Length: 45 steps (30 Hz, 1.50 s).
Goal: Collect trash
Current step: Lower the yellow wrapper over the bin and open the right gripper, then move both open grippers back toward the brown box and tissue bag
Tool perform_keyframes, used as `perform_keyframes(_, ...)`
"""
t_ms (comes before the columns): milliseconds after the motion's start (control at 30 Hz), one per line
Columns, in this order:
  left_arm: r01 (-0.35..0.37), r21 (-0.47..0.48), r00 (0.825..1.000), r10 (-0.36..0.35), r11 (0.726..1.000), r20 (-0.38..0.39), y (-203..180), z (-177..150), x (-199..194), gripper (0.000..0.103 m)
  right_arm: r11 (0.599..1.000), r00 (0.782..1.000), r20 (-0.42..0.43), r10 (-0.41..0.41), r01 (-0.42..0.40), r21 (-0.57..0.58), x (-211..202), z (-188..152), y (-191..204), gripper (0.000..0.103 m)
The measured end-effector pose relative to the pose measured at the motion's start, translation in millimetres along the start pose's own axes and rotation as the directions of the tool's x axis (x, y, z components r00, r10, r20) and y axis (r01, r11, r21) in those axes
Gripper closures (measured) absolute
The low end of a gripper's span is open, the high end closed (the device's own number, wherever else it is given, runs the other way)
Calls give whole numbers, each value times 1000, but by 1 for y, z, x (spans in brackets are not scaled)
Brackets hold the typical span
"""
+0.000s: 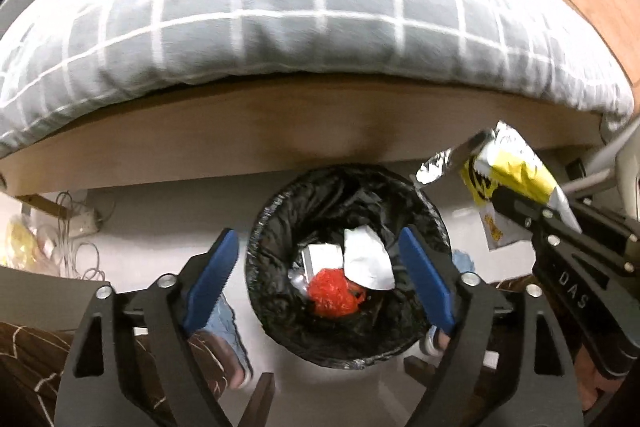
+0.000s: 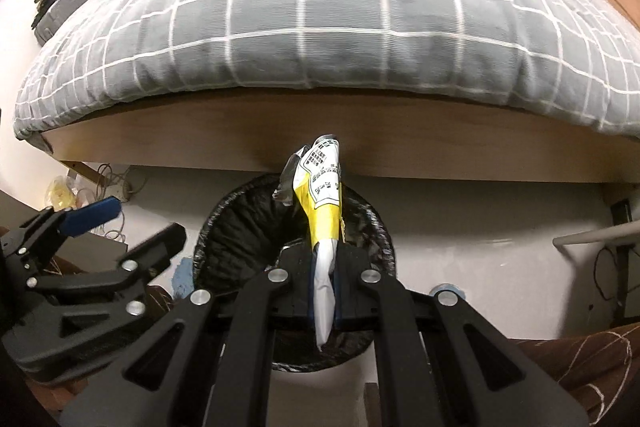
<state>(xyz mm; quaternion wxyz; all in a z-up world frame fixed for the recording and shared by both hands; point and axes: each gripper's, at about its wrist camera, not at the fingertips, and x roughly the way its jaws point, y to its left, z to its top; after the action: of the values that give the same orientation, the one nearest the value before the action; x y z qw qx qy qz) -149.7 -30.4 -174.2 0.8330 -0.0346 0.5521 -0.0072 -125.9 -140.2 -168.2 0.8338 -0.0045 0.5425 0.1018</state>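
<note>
A round bin with a black liner [image 1: 276,307] stands on the white floor below the bed edge. It holds a red mesh wad [image 1: 334,291], a white crumpled paper [image 1: 366,259] and foil scraps. My left gripper [image 1: 320,275] is open and empty, its blue pads either side of the bin mouth. My right gripper [image 2: 325,259] is shut on a yellow and white snack wrapper [image 2: 322,187] with a silver inside. It holds the wrapper above the bin [image 2: 240,227]. In the left wrist view the wrapper [image 1: 516,175] and right gripper [image 1: 504,203] sit to the bin's upper right.
A bed with a grey checked quilt [image 2: 320,19] and a wooden frame [image 2: 200,143] runs behind the bin. A power strip and white cables [image 1: 76,227] lie on the floor at left. Brown patterned fabric [image 1: 28,367] fills the lower corners. A white rail [image 2: 596,235] is at right.
</note>
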Motion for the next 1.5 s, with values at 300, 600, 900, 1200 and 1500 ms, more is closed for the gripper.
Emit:
perform_keyframes(300,-30,-98,999,33,995,29,49,-5,-10,6,999,999,-21,32,-33,-31,13,6,33,97)
perform_keyframes(600,-36,-120,999,41,992,35,60,-3,-15,6,998,999,-42,4,-7,-62,25,-1,44,79)
perform_keyframes(900,-67,-117,997,70,991,23,60,-5,-7,6,998,1000,-4,6,-6,-55,19,2,40,47)
perform_keyframes(1200,-75,-114,996,81,991,48,59,-4,-17,6,998,999,44,-10,13,-65,1,7,37,25)
perform_keyframes(1500,-61,-92,989,73,994,129,50,6,-55,6,998,978,202,-51,59,-32,-56,19,29,11)
